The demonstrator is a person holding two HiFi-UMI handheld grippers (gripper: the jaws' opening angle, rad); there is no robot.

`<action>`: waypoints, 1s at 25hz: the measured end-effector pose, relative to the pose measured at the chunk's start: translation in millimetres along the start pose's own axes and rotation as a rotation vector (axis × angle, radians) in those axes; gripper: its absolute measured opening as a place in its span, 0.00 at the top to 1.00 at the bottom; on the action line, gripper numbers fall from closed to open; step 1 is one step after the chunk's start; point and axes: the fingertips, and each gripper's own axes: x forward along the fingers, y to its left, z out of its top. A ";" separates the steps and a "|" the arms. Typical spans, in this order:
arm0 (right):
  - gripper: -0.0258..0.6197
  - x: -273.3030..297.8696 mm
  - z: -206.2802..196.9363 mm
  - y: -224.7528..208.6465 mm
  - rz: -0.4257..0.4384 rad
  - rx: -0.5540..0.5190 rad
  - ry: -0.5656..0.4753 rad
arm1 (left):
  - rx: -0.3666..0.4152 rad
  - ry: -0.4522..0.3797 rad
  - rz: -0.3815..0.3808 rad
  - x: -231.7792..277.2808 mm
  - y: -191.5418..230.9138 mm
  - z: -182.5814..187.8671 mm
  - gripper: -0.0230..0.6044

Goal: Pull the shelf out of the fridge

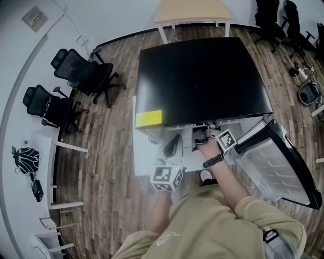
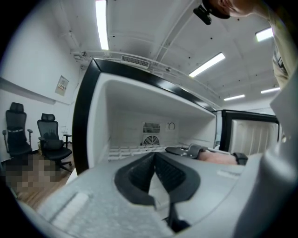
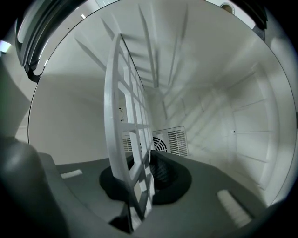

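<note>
Fridge: black-topped fridge seen from pretty much straight above, standing on a wood floor. The door is swung open on the right of the head view, with clear bins on its inner side. There's a yellow sticker near the front left corner.

Shelf: white plastic grid shelf, inside the fridge, running back toward the round vent on the rear wall. In the left gripper view it lies flat and low in the white compartment.

Right gripper: the right gripper is reached into the fridge opening. Its jaws are clamped on the front edge of the shelf, with the grid pinched right between the black pads. In this gripper's own view the grid stands on edge.

Left gripper: the left gripper is held out in front of the fridge, to the left of the right hand, aimed into the open compartment. Its jaws are pinched together at the tips with nothing in them, and it isn't touching anything.

Person: tan shirt, leaning over the front of the fridge, with a dark wristband on the right wrist.

Around: two black office chairs stand well off to the left. A pale table sits beyond the fridge, at the top of the head view.
</note>
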 end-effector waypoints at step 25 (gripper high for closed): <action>0.91 -30.2 -6.3 7.2 -0.057 -0.127 0.054 | -0.036 -0.045 -0.035 -35.7 -12.9 6.4 0.96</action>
